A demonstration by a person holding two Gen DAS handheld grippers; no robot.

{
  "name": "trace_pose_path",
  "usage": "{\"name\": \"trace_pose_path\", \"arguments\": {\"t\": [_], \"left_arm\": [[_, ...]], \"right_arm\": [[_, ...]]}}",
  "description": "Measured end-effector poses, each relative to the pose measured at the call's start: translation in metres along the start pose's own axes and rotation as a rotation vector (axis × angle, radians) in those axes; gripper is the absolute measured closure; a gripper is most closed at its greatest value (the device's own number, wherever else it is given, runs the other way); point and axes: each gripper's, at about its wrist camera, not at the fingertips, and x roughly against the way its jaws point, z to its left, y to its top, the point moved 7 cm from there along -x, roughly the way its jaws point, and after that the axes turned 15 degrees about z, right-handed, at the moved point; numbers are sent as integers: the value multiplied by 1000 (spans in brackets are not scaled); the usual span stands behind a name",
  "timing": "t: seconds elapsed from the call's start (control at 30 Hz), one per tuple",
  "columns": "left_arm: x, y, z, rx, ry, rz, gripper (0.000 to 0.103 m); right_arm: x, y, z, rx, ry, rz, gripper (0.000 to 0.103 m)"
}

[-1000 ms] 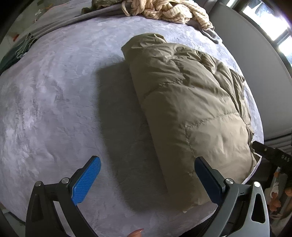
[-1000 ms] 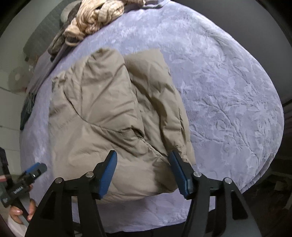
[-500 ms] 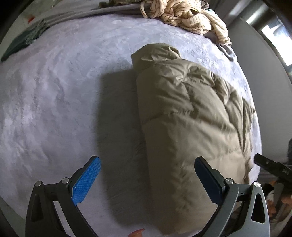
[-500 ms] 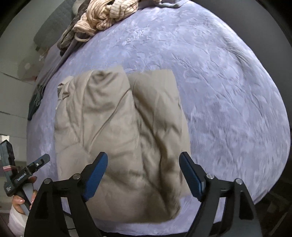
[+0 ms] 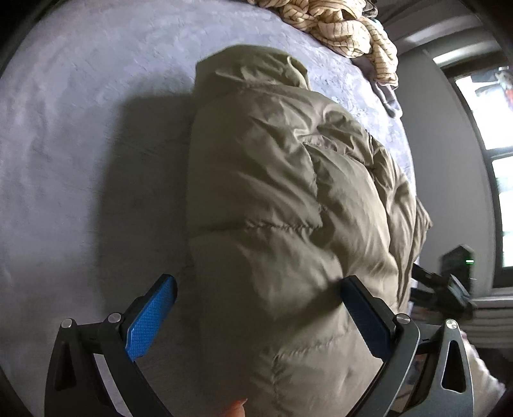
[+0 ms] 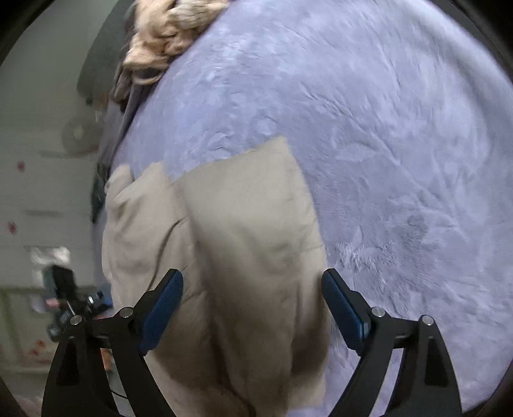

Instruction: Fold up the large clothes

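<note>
Now the khaki jacket [image 5: 288, 208] runs lengthwise straight ahead, its near end between both wide-open, empty grippers, left gripper [image 5: 256, 308] and right gripper [image 6: 253, 301].

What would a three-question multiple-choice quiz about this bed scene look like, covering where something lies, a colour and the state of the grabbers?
1. Where does the striped garment lie?
A. bundled at the bed's far edge
B. on the jacket
C. between the fingers

2. What colour is the puffy jacket?
A. red
B. khaki
C. black

3. How do the left gripper and right gripper stand?
A. both clamped shut
B. one shut
C. both open

Answers: 1 A, it is heaped beyond the jacket; 2 B, olive-tan fabric; 3 C, blue pads stand wide apart over the jacket.
</note>
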Motion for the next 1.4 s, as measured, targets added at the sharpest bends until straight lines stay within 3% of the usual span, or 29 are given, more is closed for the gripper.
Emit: {"name": "trace_pose_path", "arguments": {"t": [0.1,0.13,0.23,0.27,0.33,0.4,0.5,0.67,0.77,0.9,1.0,1.07,1.13,1.17,1.23,1.4], "left_arm": [[-9,6,-1,-4,-71,25,0],[-12,8,0,-1,-94,34,0],[-20,13,2,10,-126,47,0],[-21,15,3,15,-132,49,0],[-21,16,4,29,-151,44,0],[-20,16,6,39,-168,37,0],[-20,17,6,31,-173,33,0],[-28,19,14,-3,-188,65,0],[-40,23,18,-24,-240,113,0],[-59,29,21,-4,-364,194,0],[-59,32,11,-43,-328,187,1],[-53,32,3,-80,-298,176,9],[-42,33,-1,-105,-291,165,20],[-33,34,-3,-116,-301,159,26],[-16,36,-6,-139,-311,135,30],[32,65,-14,-190,-301,26,30]], "right_arm": [[-13,10,-18,-64,103,11,11],[-18,13,-23,-81,128,11,0],[-29,19,-30,-124,241,17,0],[-30,21,-28,-127,292,18,0],[-27,23,-15,-120,478,26,0],[-22,23,-6,-104,573,34,0],[-20,21,12,1,507,71,0],[-45,20,48,224,221,197,0],[-71,30,45,224,110,250,0],[-90,40,37,140,151,258,0],[-92,42,37,82,152,223,0],[-90,41,40,49,155,198,5],[-86,38,45,25,163,177,30],[-83,38,49,18,165,162,36],[-76,41,61,23,174,143,57],[-54,63,111,118,176,103,60]]}}
